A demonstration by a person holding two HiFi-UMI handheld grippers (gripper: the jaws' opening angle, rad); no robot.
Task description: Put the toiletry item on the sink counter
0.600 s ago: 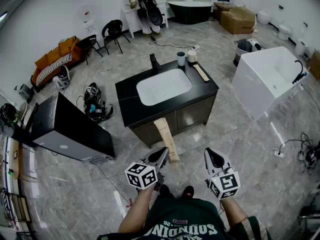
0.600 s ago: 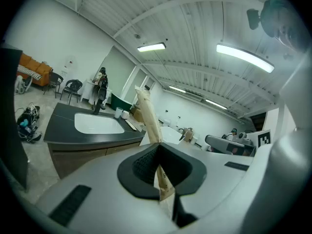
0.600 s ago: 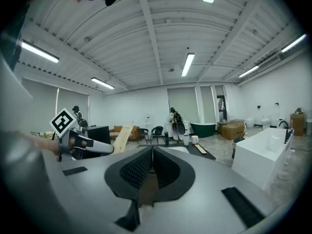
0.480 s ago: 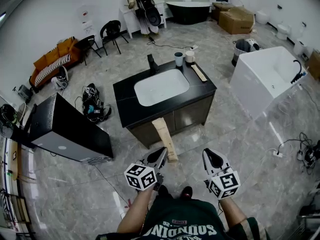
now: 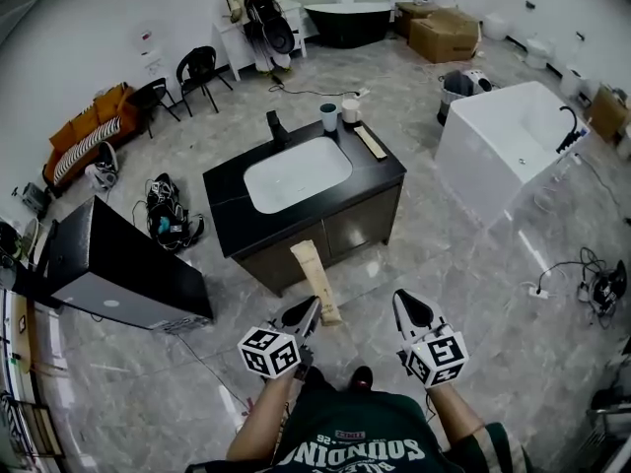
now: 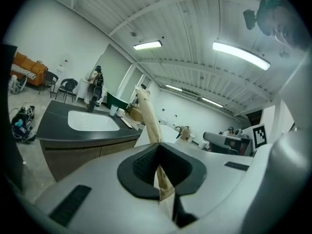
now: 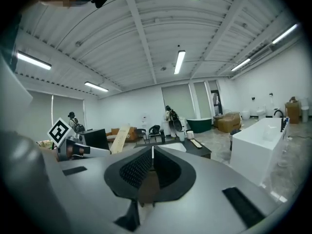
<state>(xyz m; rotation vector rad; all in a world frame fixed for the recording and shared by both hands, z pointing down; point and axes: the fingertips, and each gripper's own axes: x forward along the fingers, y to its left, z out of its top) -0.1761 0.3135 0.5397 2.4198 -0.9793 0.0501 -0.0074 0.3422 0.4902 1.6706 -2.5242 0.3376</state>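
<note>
My left gripper [image 5: 304, 315] is shut on the lower end of a long tan tube [image 5: 314, 279], which points up and forward toward the black sink counter [image 5: 222, 190]. In the left gripper view the tube [image 6: 148, 118] rises from between the shut jaws [image 6: 158, 172], with the counter [image 6: 53, 118] beyond it at the left. The counter holds a white basin [image 5: 296, 173], a black faucet [image 5: 277, 126], two cups [image 5: 328, 116] and a flat tan strip [image 5: 371, 142]. To the right, my right gripper [image 5: 409, 308] is shut with nothing in it [image 7: 152, 165].
A white bathtub [image 5: 503, 141] stands right of the counter. A black cabinet [image 5: 118, 264] and bags [image 5: 166, 215] lie to its left. Chairs [image 5: 197, 67] and cardboard boxes [image 5: 439, 33] line the back. A cable [image 5: 582, 264] crosses the floor at the right.
The counter has shifted a little up and left in the head view. Both grippers keep the same pose, and the tube stays gripped.
</note>
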